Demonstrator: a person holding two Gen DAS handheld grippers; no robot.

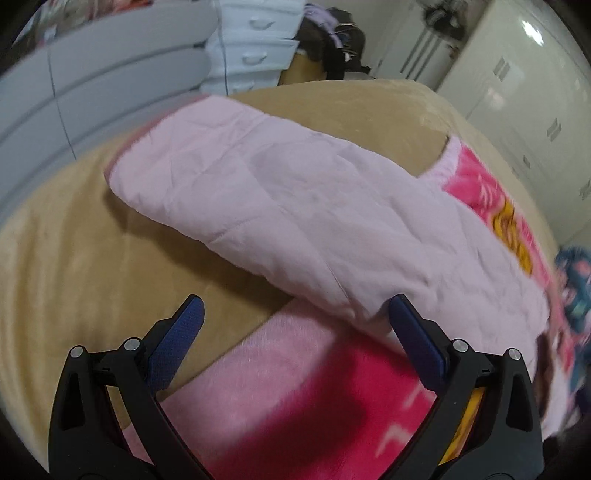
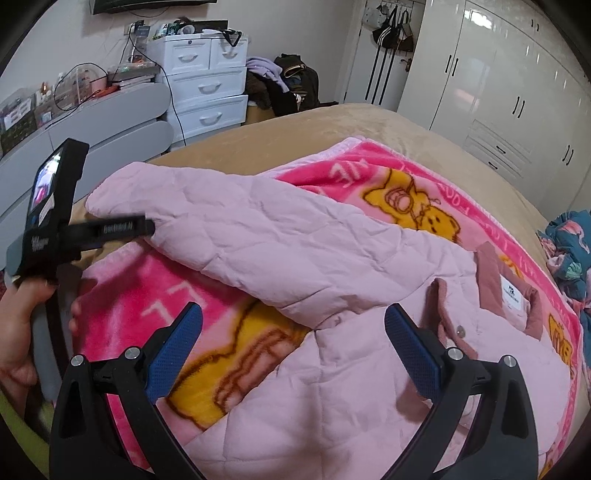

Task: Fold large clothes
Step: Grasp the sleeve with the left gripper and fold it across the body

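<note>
Right wrist view: a pale pink quilted jacket (image 2: 332, 369) lies on a pink cartoon-print blanket (image 2: 413, 199) spread over a tan-covered bed (image 2: 369, 122); one sleeve (image 2: 258, 236) stretches left across the blanket.
Right gripper (image 2: 293, 325): blue-padded fingers (image 2: 173, 350) spread wide apart, holding nothing, poised over the jacket's shoulder where sleeve meets body.
Left gripper, seen from the right (image 2: 147, 226): black tool held in the person's left hand (image 2: 18, 325), its tip at the sleeve's cuff end; whether its tip touches the fabric cannot be told from this side.
Left wrist view: the left gripper (image 1: 295, 314) has its fingers (image 1: 177, 339) well apart and empty, the sleeve (image 1: 280, 214) lying just ahead of them; picture motion-blurred.
Only in the right view: jacket collar with white label (image 2: 511, 295), a snap button (image 2: 460, 331), white drawer unit (image 2: 207, 85), bags hanging on the door (image 2: 391, 33), a patterned blue bundle (image 2: 569, 251).
Shared by both: white wardrobe (image 2: 517, 92), grey curved headboard (image 1: 92, 92).
</note>
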